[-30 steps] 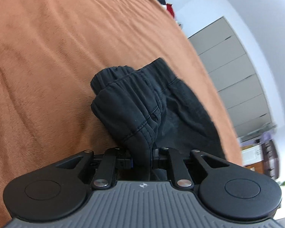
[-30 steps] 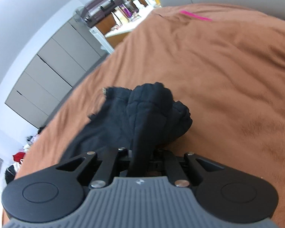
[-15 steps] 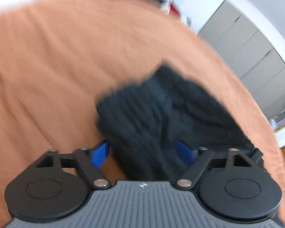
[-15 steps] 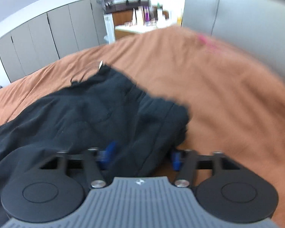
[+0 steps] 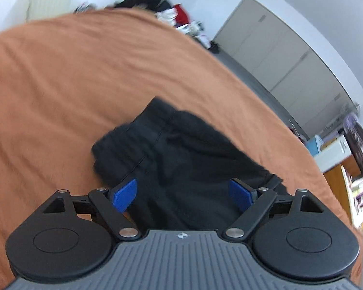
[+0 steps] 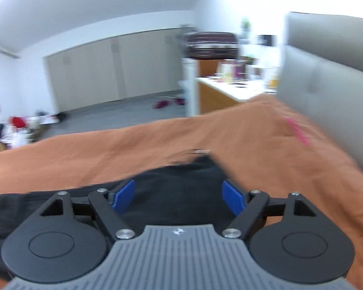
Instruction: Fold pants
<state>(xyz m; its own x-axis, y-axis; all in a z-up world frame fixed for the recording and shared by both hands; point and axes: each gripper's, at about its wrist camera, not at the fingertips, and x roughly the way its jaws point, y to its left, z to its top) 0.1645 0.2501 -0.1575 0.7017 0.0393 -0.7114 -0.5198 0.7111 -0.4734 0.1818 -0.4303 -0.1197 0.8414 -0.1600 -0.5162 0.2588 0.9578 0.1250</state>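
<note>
Black pants [image 5: 181, 154] lie on the brown blanket [image 5: 60, 84], bunched at the waistband end. My left gripper [image 5: 182, 194] is open just above them, blue pads [image 5: 123, 193] wide apart, holding nothing. In the right wrist view the pants [image 6: 176, 188] lie flat under and ahead of my right gripper [image 6: 177, 195], which is also open and empty. Both views are motion-blurred.
The blanket [image 6: 254, 145] covers a bed with a grey padded headboard [image 6: 326, 91] at right. Grey cupboards [image 6: 109, 67] line the far wall. A desk with clutter [image 6: 234, 82] stands beyond the bed. Clothes lie on the floor [image 6: 19, 125].
Both grippers were shut on the pants a second ago. They have opened, dropped the fabric on the blanket and pulled back and up.
</note>
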